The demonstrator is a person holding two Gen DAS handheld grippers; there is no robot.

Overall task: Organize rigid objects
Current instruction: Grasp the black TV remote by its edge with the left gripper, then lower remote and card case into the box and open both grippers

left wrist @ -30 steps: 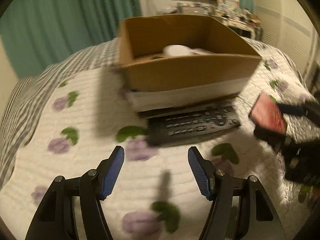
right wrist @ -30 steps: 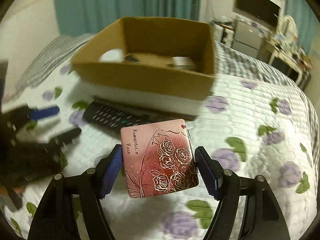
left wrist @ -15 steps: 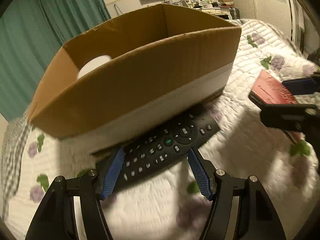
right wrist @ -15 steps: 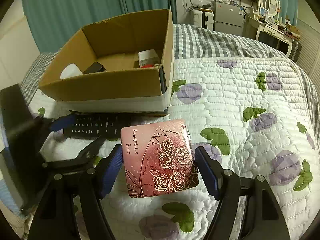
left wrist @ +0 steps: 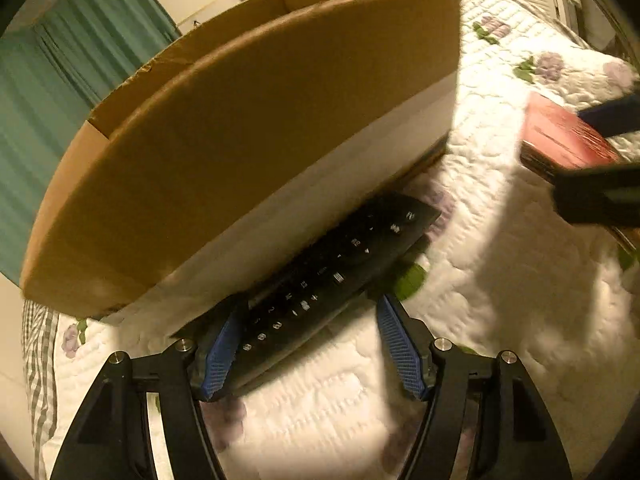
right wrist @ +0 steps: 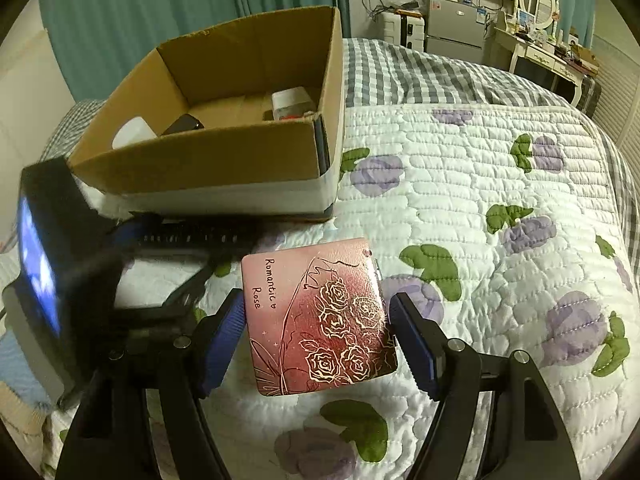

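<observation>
The cardboard box (right wrist: pixel 224 120) serves as the landmark; it stands on the quilted bed (right wrist: pixel 500 208). Inside it, at the left end, lies a white rounded item (right wrist: pixel 132 134); next to that, a dark flat item (right wrist: pixel 184 124); at the right end, a white container (right wrist: pixel 292 102).

The black remote control (left wrist: pixel 332 276) lies on the bed directly against the box's near long wall, parallel to it. The left gripper (left wrist: pixel 312 348) straddles the near end of the remote. Its jaws are spread: the left pad is at the remote's edge, while the right pad stands clear of it with quilt visible between. In the right wrist view this gripper (right wrist: pixel 172 256) appears blurred in front of the box's left corner.

The right gripper (right wrist: pixel 316 336) is positioned in front of the box's right corner, above the quilt. Its jaws are clenched on a pink square case (right wrist: pixel 320 316) printed with roses and the words "Romantic Rose"; both pads press the case's side edges. From the left wrist view, the case (left wrist: pixel 560 140) sits to the right of the box.
</observation>
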